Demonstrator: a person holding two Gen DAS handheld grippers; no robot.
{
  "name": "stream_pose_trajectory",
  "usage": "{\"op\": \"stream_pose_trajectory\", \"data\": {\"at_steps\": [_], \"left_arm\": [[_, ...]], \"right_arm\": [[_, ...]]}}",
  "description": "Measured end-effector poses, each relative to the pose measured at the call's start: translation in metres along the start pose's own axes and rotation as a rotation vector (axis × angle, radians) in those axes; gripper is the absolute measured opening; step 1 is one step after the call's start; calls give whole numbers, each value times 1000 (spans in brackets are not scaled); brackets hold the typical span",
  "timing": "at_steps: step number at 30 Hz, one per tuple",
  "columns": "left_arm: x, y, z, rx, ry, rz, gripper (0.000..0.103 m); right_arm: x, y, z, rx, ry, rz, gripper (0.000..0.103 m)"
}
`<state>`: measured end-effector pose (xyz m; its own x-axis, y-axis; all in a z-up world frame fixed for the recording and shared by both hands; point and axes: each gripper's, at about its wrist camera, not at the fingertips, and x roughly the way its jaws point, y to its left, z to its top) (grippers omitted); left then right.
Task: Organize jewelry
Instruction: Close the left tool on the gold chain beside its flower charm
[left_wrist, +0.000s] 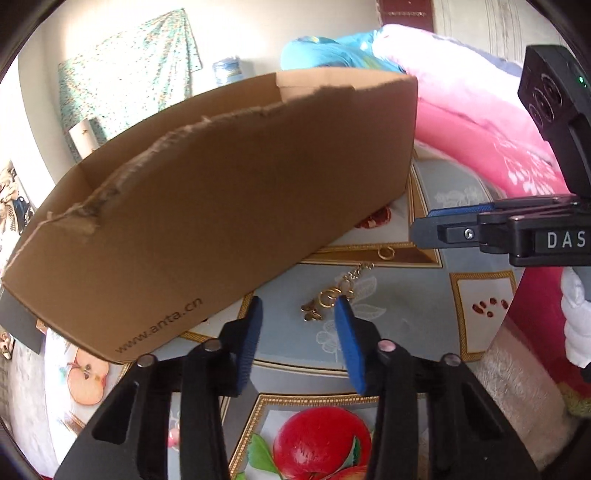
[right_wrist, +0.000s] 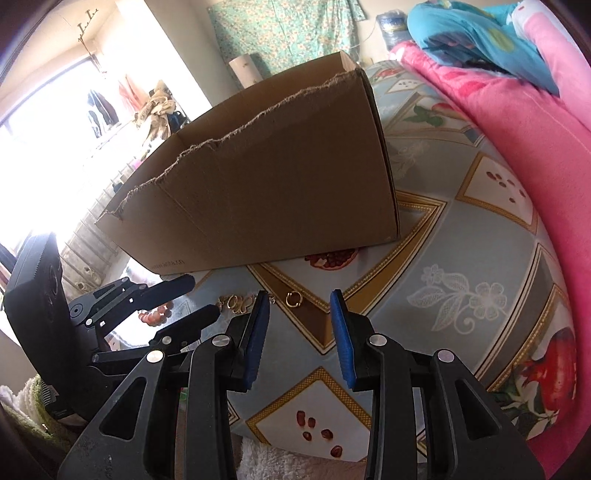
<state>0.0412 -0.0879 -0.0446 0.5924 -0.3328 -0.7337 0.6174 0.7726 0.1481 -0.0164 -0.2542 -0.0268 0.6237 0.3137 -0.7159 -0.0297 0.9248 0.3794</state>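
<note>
A gold chain with charms (left_wrist: 332, 295) lies on the fruit-print tablecloth (left_wrist: 406, 317), in front of a torn cardboard box (left_wrist: 221, 203). My left gripper (left_wrist: 299, 301) hovers over the chain with its jaws apart; the blue pads (left_wrist: 349, 343) do not press on it. A small gold ring (left_wrist: 386, 253) lies just beyond. In the right wrist view the ring (right_wrist: 293, 298) sits between the fingertips of my right gripper (right_wrist: 299, 295), which is open and clear of it. The chain (right_wrist: 236, 302) and the left gripper (right_wrist: 203, 297) are to its left, with a red bead bracelet (right_wrist: 155, 315) partly hidden behind them.
The box (right_wrist: 277, 192) stands open-topped close behind the jewelry. A pink blanket (right_wrist: 517, 110) and blue bedding (right_wrist: 472, 33) pile up on the right. A white-gloved hand (left_wrist: 576, 321) holds the right gripper (left_wrist: 443, 225). The tablecloth (right_wrist: 443, 258) curves down toward me.
</note>
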Motion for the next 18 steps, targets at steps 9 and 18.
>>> {"op": "stream_pose_trajectory", "data": {"at_steps": [9,18], "left_arm": [[10,-2,1,34,21,-56,7],[8,-2,0,23,33,-64,6]], "right_arm": [[6,-2,6,14,4,10,32],[-1,-7,3,17,1,5,33]]}}
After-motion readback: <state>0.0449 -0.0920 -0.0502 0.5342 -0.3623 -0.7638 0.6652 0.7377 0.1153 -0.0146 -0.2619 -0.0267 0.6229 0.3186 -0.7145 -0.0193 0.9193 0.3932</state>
